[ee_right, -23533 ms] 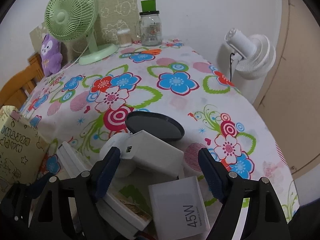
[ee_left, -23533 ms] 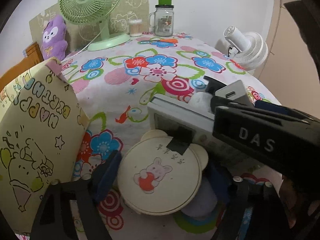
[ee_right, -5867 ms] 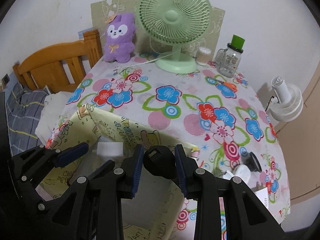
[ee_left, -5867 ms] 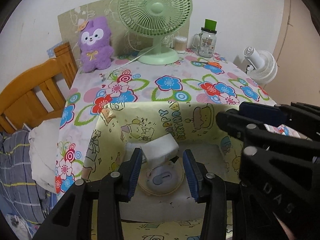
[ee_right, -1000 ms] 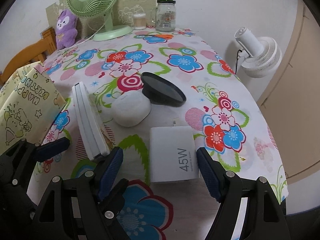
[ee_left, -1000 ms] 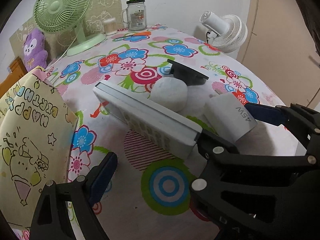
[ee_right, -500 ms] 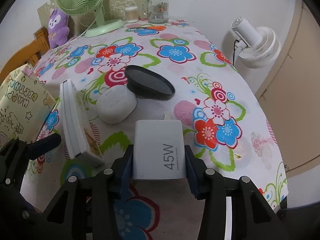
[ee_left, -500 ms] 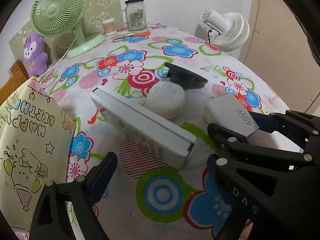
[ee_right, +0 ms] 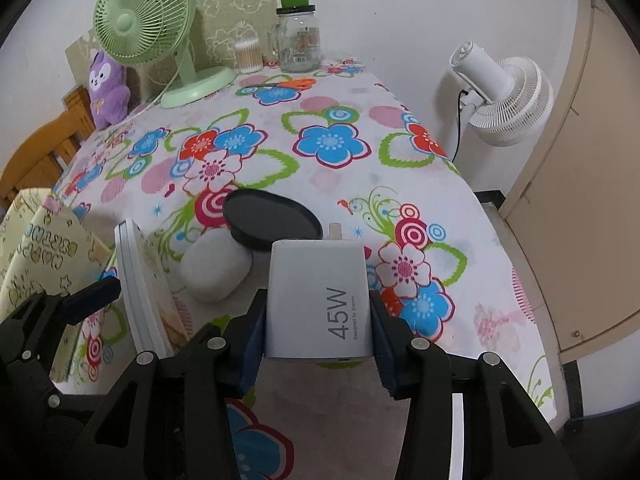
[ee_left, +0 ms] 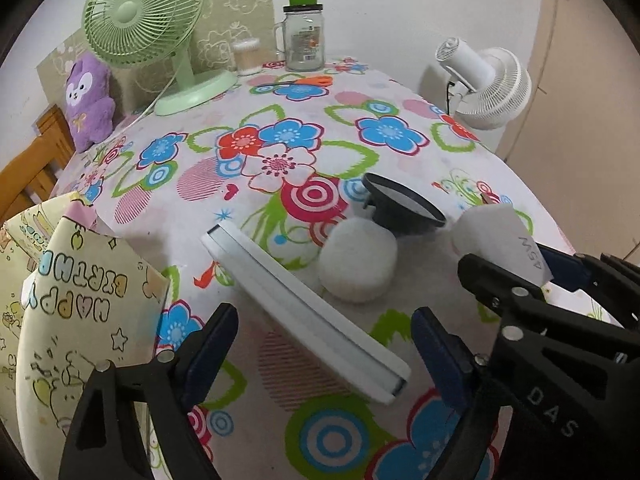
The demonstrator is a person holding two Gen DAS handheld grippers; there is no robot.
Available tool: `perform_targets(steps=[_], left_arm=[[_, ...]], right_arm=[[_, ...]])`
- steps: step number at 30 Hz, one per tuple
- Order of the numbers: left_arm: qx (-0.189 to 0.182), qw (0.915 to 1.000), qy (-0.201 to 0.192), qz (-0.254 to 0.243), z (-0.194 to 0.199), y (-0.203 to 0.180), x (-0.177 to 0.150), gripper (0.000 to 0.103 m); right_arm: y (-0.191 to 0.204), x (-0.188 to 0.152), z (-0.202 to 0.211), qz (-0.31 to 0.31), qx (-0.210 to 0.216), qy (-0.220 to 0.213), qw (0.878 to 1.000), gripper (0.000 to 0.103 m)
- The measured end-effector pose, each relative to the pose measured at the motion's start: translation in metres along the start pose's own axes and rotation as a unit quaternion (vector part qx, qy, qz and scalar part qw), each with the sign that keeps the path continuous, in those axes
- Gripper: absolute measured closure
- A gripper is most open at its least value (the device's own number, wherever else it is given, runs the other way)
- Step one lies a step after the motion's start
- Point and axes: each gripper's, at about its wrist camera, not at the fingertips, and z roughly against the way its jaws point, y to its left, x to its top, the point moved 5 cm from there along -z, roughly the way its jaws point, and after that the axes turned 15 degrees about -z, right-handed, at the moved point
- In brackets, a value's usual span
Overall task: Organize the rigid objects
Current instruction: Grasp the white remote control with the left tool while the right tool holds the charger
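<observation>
I have the white charger pinched in my right claw, the blue pads pressed flat on its two long sides with the "45W" face toward the camera and the plug end pointing away. It looks a stiff, smooth plastic block, probably light; the glossy sides could slip, so I judge a grip across the flat sides, near the middle, is the right one, and that is about where the pads sit.

My left claw is closing with its jaws wide, and the near end of the flat white case lies between the pads, which do not touch it yet. That case is long, thin and rigid, standing on edge; I would take it across its thickness, close to the end, and expect it to swing if held too far from the middle.

Just beyond it on the flowered tablecloth sit the round white box and, touching it, the black dish. The yellow gift bag stands at the left, near the case. Further back are the green fan, the purple toy and the glass jar.
</observation>
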Motion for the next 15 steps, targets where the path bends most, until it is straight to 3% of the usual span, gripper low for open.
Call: perform_targets(steps=[7, 12, 14, 15], left_arm=[[-0.016, 0.9998, 0.003, 0.006, -0.005, 0.004, -0.001, 0.034], [-0.032, 0.9995, 0.004, 0.001, 0.001, 0.011, -0.008, 0.055], [-0.032, 0.9995, 0.007, 0.000, 0.004, 0.015, -0.013, 0.071], [-0.032, 0.9995, 0.010, 0.000, 0.005, 0.017, -0.014, 0.073]], right_arm=[[0.007, 0.001, -0.006, -0.001, 0.002, 0.010, 1.000, 0.053], [0.017, -0.002, -0.007, 0.008, 0.001, 0.012, 1.000, 0.053], [0.020, -0.004, -0.007, 0.009, 0.003, 0.014, 1.000, 0.053], [0.023, -0.006, -0.008, 0.012, 0.003, 0.016, 1.000, 0.053]])
